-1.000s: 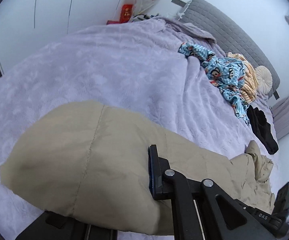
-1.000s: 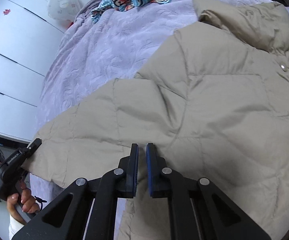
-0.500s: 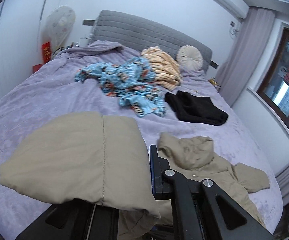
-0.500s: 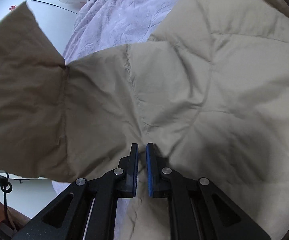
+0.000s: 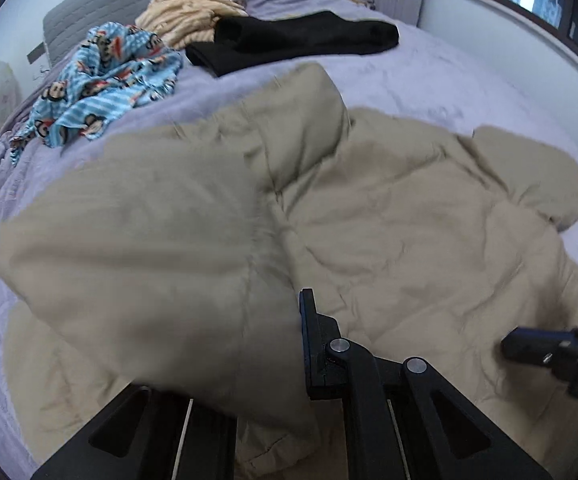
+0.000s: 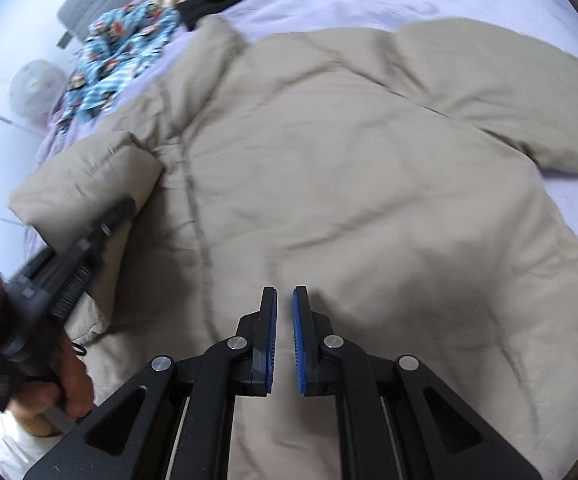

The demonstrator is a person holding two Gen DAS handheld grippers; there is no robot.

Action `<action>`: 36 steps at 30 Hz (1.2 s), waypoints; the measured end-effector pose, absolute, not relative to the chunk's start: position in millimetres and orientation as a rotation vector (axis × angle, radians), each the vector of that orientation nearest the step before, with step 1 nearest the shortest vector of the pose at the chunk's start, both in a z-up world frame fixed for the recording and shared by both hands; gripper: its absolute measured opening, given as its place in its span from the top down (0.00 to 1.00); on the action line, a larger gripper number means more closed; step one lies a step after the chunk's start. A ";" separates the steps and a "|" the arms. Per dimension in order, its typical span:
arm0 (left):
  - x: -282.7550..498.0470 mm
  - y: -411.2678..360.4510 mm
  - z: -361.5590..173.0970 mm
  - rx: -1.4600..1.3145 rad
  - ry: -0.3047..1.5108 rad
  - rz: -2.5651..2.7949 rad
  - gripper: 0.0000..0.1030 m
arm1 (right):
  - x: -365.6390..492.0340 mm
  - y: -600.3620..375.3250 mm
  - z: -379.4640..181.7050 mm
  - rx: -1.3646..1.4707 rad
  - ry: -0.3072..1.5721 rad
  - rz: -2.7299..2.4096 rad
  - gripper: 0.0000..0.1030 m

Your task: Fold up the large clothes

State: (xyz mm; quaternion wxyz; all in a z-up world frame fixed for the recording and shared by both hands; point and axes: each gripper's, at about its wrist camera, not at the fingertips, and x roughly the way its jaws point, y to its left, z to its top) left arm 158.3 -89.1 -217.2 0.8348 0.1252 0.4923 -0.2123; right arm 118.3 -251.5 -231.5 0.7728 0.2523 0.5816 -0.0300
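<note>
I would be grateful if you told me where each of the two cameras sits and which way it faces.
Left wrist: sits on the left gripper, facing down across the beige jacket towards the headboard; its jaws grip the sleeve.
Right wrist: sits on the right gripper, facing down at the jacket; its near-shut jaws and the person's left hand show.
Both share the jacket, the blue monkey-print garment and the black garment.

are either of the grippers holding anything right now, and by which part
The left gripper is shut on the beige jacket, gripping its sleeve near the cuff end. The right gripper is shut, with nothing between its fingers.
</note>
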 end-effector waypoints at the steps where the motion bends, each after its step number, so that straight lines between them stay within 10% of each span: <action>1: 155.4 -91.4 -226.6 0.291 1.052 -0.446 0.90 | 115.3 -255.7 -236.2 0.556 1.265 -0.069 0.91; 4: 143.4 -94.6 -233.6 0.334 1.041 -0.445 0.84 | 114.5 -249.8 -243.8 0.584 1.267 -0.063 0.91; 6: 139.0 -88.9 -226.0 0.319 1.035 -0.462 0.10 | 114.8 -247.4 -243.1 0.585 1.261 -0.059 0.91; 7: 135.8 -83.9 -217.9 0.306 1.010 -0.458 0.00 | 111.3 -248.5 -241.5 0.585 1.258 -0.057 0.91; 15: 128.0 -5.3 -152.6 0.194 0.885 -0.400 0.00 | 102.3 -229.7 -212.2 0.472 1.224 0.009 0.83; 17: 135.7 36.2 -149.8 0.122 0.911 -0.334 0.00 | 102.3 -214.1 -202.9 0.432 1.210 0.062 0.18; 18: 142.5 59.8 -152.0 0.070 0.946 -0.304 0.00 | 100.9 -207.0 -198.3 0.424 1.190 0.093 0.09; 25: 188.3 206.8 -204.8 -0.383 1.129 -0.100 0.00 | 147.4 -119.9 -192.8 0.175 1.154 0.178 0.08; 28: 196.8 229.5 -226.0 -0.514 1.164 -0.104 0.00 | 172.4 -97.9 -196.8 0.019 1.114 0.094 0.19; 29: 199.7 230.6 -231.1 -0.522 1.172 -0.106 0.00 | 177.3 -101.1 -197.0 0.013 1.099 0.059 0.54; 31: 207.2 227.2 -240.4 -0.534 1.188 -0.139 0.00 | 179.1 -122.1 -200.3 0.105 1.109 0.027 0.92; 34: 222.3 216.1 -251.8 -0.585 1.201 -0.214 0.02 | 165.7 -163.9 -207.1 0.263 1.113 -0.009 0.93; 36: 230.9 204.3 -252.5 -0.623 1.185 -0.272 0.50 | 154.2 -187.1 -219.3 0.332 1.147 -0.026 0.93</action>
